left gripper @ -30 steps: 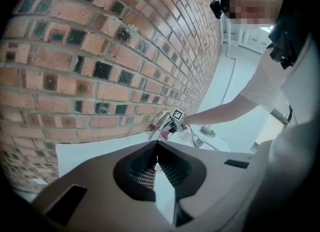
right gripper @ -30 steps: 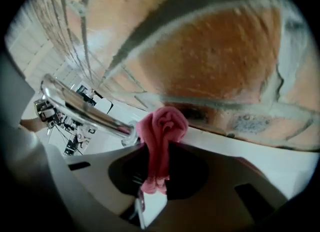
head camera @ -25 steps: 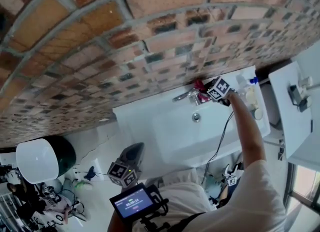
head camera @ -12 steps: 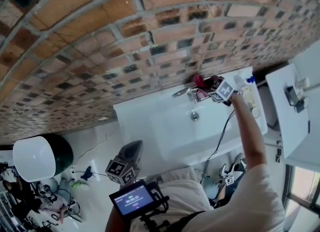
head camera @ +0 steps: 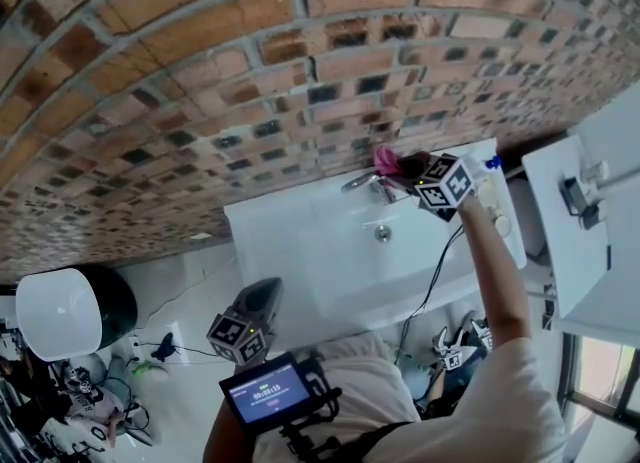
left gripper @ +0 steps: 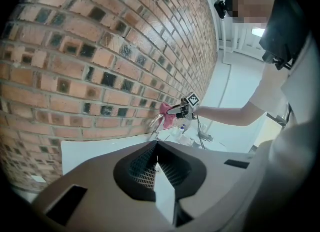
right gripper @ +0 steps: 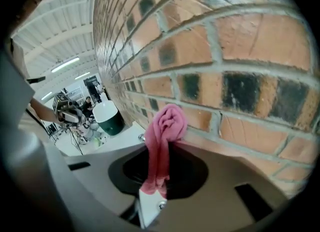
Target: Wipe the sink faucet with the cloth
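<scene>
1. A brick wall (head camera: 300, 71) filled the upper half of the head view, bent by the wide lens.
2. Below it lay a white sink (head camera: 290, 251). Its near edge was partly hidden by the person's shoulder and outstretched arm.
3. A white-lidded dark green bin (head camera: 65, 316) stood on the floor at the left, cut off by the frame edge.
4. The left gripper (head camera: 262, 306) hung low, well apart from the sink. In its own view its claw (left gripper: 157, 168) was pressed together on nothing.
5. A small screen (head camera: 265, 393) on the person's chest showed digits too small to read.
6. The right gripper (head camera: 408, 175) reached to the back of the sink, just beside the wall. Its claw pinched the pink cloth (right gripper: 162, 141), whose bunched top stood above the jaws.
7. Its marker cube (head camera: 443, 183) carried black-and-white square patterns and no readable words.
8. The chrome faucet (head camera: 362, 183) showed just left of the cloth (head camera: 386, 160). Whether the two touched could not be told.
9. Small bottles (head camera: 490, 166) at the sink's right end were too blurred to read.
</scene>
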The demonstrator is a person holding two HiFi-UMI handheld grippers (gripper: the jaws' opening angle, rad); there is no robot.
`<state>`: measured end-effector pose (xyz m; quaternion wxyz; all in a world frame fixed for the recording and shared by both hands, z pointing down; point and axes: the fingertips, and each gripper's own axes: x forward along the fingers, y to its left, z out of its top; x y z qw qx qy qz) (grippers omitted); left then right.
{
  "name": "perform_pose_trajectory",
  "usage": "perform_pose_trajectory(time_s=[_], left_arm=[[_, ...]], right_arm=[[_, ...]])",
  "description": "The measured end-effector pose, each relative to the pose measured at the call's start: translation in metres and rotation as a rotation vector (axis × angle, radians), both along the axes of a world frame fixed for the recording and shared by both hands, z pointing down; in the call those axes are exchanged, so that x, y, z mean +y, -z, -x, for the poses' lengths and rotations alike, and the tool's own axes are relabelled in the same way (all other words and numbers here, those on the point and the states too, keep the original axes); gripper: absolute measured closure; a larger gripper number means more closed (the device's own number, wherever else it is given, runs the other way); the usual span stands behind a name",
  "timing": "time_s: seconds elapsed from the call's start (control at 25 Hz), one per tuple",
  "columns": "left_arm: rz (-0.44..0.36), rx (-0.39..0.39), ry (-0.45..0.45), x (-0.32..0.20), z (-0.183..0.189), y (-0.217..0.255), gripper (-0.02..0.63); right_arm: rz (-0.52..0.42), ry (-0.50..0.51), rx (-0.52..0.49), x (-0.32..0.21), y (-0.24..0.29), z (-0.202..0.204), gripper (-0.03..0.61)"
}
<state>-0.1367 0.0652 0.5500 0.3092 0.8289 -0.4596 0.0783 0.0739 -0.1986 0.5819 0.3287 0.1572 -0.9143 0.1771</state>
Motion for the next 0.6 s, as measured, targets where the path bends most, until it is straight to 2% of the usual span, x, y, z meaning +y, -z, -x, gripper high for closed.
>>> perform_pose_trajectory(time_s=[0.24, 0.6], left_arm=[[-0.006, 0.004, -0.011, 0.005, -0.002, 0.001, 0.627], [0.011, 0.013, -0.018, 0.015, -0.007, -0.004, 0.629]], right_arm=[[-0.017, -0.009, 0.055, 0.019, 0.012, 0.041, 0.511], [-0.204, -0.087, 0.215, 0.032, 0.002, 0.091, 0.511]])
